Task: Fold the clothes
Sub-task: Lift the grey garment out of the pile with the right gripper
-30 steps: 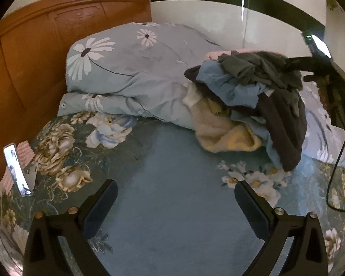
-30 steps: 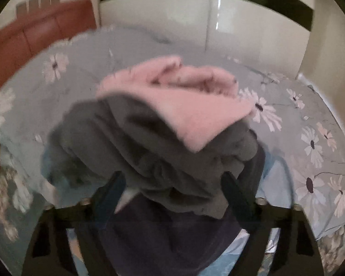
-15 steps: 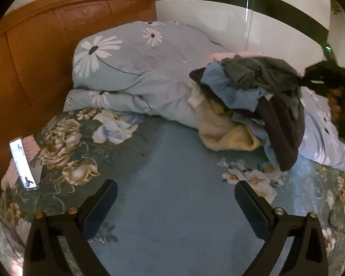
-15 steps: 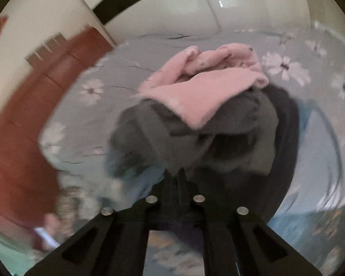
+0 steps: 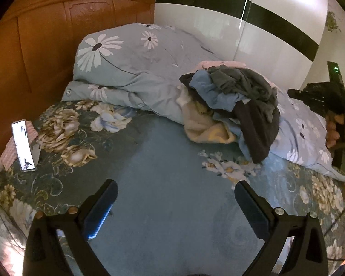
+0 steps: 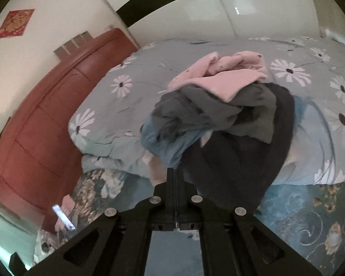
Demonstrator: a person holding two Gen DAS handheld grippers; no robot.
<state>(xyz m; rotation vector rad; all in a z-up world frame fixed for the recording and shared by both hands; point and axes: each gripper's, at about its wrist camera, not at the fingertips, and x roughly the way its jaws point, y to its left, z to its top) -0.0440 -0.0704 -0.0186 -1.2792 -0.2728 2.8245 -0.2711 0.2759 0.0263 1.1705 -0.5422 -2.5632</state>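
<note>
Left gripper (image 5: 174, 197): jaws apart, empty, over the bed (image 5: 163, 161). Right gripper (image 6: 175, 179): jaws together; whether cloth is pinched cannot be told. Clothes pile (image 5: 232, 105) lies at 1 o'clock against the duvet (image 5: 131, 69). Judged soft, light, tangled: grasp the dark garment (image 6: 230, 161) by its hanging lower edge.
</note>
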